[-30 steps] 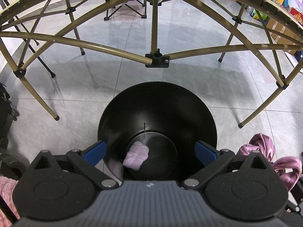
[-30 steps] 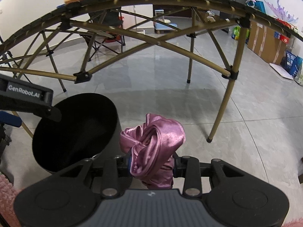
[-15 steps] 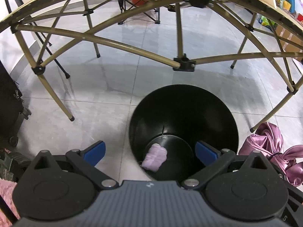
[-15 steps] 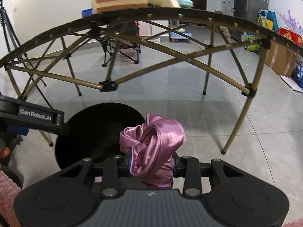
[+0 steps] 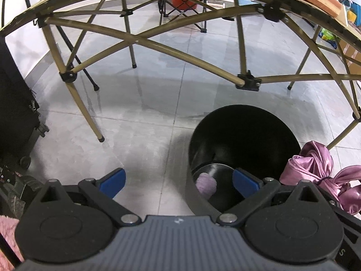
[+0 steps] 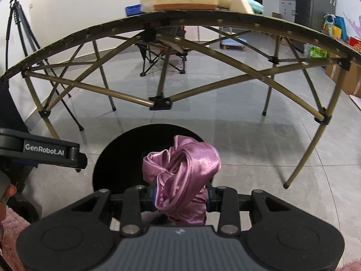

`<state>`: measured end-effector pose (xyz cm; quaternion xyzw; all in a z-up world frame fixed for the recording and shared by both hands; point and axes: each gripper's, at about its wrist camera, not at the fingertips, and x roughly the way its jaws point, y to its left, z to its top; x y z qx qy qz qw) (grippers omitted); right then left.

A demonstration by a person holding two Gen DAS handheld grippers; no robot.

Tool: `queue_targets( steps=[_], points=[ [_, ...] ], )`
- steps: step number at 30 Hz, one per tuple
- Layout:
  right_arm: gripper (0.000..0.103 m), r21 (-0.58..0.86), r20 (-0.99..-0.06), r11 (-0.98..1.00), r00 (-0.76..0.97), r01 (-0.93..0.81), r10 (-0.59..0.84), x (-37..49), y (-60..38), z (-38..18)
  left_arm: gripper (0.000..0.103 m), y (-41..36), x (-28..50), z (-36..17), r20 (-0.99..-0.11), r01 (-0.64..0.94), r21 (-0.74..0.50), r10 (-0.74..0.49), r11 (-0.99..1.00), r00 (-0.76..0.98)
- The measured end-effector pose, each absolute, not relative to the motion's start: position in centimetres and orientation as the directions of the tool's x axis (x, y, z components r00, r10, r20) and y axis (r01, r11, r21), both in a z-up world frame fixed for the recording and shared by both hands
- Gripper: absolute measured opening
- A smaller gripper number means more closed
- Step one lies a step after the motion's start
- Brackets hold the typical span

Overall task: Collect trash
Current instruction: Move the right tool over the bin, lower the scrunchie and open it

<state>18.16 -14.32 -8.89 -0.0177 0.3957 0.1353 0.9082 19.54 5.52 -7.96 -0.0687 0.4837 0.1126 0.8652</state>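
Observation:
A black round trash bin [image 5: 248, 122] stands on the grey tile floor under a folding table; it also shows in the right wrist view [image 6: 117, 158]. A small lilac fluffy wad [image 5: 206, 184] lies on its bottom. My left gripper [image 5: 179, 181] is open and empty, its right finger over the bin's near rim. My right gripper [image 6: 180, 197] is shut on a crumpled pink satin cloth [image 6: 182, 171] and holds it above the bin's near right side. The cloth shows at the right in the left wrist view [image 5: 315, 167].
Gold folding table legs and cross struts [image 6: 158, 100] stand behind and beside the bin. Sponge blocks [image 6: 180, 0] lie on the tabletop. A black tripod [image 6: 20, 36] and a black case [image 5: 13, 103] are at left. A folding chair [image 6: 162, 56] stands farther back.
My left gripper has moved left and up, so the bin has slid to the right of its view. My right gripper with the pink cloth has moved left over the bin and tilted up.

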Motion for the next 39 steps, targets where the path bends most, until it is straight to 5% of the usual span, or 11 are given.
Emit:
queue_targets(
  steps=[39],
  points=[
    [0.035, 0.066, -0.87, 0.955, 0.452, -0.288, 0.197, 24.6, -6.5, -12.9, 0.103, 11.2, 18.1, -9.7, -0.868, -0.364, 0.005, 0.184, 0.931, 0.461]
  ],
)
